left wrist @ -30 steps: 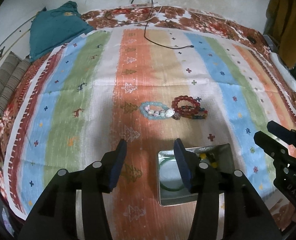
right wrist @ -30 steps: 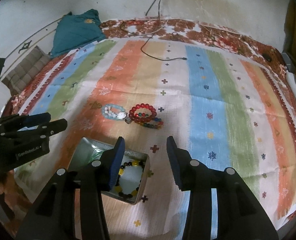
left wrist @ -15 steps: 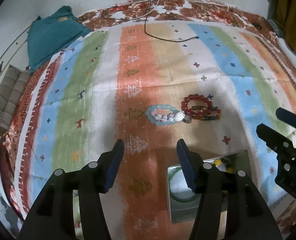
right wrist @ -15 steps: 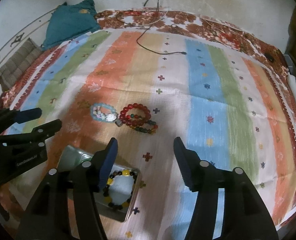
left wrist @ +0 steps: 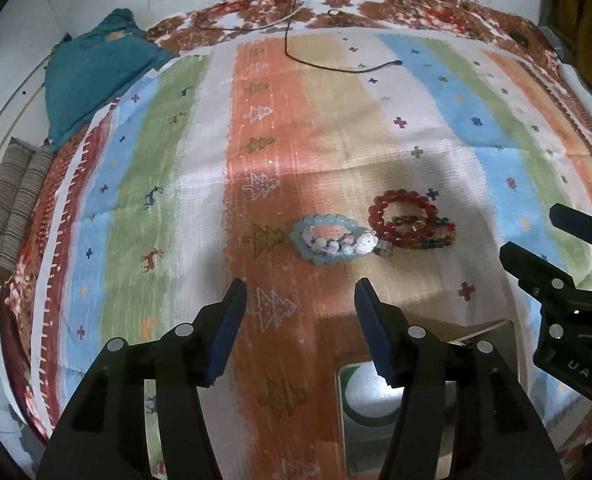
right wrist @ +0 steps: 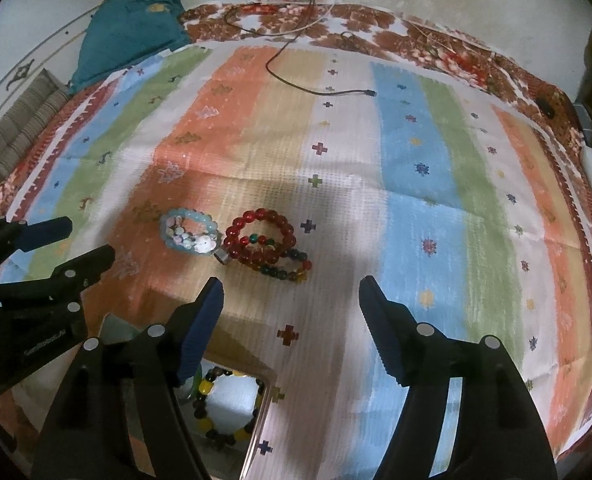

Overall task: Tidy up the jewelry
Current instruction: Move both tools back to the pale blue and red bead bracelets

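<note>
Both your left gripper (left wrist: 299,320) and right gripper (right wrist: 290,312) are wide open and empty, two bracelets already sit in the box (right wrist: 256,432), and the blue bracelet (left wrist: 327,240) and red bracelet (left wrist: 403,220) wait on the cloth (left wrist: 335,140).

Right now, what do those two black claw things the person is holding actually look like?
Each tool is matte black plastic with two tapering fingers, silver rivets along them, and ribbed dark-blue pads inside the tips. The left tool and the right tool look alike. Small white lettering marks the left tool's side in the right wrist view, too blurred to read. No cables or sleeves show.
</note>
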Demonstrator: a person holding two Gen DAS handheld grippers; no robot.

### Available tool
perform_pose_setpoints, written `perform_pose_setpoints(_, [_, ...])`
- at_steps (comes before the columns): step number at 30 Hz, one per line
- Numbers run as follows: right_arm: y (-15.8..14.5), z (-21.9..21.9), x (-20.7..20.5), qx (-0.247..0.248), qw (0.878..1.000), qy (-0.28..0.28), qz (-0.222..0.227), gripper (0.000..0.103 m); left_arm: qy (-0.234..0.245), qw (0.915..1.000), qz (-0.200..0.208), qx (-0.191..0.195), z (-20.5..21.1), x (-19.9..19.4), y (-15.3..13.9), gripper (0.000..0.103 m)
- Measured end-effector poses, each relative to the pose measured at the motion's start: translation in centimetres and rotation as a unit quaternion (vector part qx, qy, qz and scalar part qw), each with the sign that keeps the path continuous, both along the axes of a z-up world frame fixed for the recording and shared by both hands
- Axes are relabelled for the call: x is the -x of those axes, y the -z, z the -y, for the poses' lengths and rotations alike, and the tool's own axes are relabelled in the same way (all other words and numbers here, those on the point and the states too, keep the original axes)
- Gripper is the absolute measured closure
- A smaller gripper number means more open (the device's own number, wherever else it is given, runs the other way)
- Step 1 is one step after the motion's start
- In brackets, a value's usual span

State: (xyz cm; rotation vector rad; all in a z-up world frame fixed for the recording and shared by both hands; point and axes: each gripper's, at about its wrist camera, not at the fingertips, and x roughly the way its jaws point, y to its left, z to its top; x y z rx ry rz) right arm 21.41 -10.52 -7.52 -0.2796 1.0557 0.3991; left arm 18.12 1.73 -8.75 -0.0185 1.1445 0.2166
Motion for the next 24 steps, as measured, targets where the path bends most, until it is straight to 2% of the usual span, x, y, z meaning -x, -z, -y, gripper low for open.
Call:
perform_pose_setpoints(15, [2.7,-0.5,-3.3,0.009,0.999,0.016,-0.029,0.031,-0.005,0.9996,-0.026,0.012,-0.9,-3.1,2.1,0.047])
perform_pose_setpoints(24, [4.4,-1.3,-4.6,0.015,0.999,0.013,-0.045,0.031,-0.012,0.9984,-0.040,0.038,-2.1,-4.5,3.5,0.047])
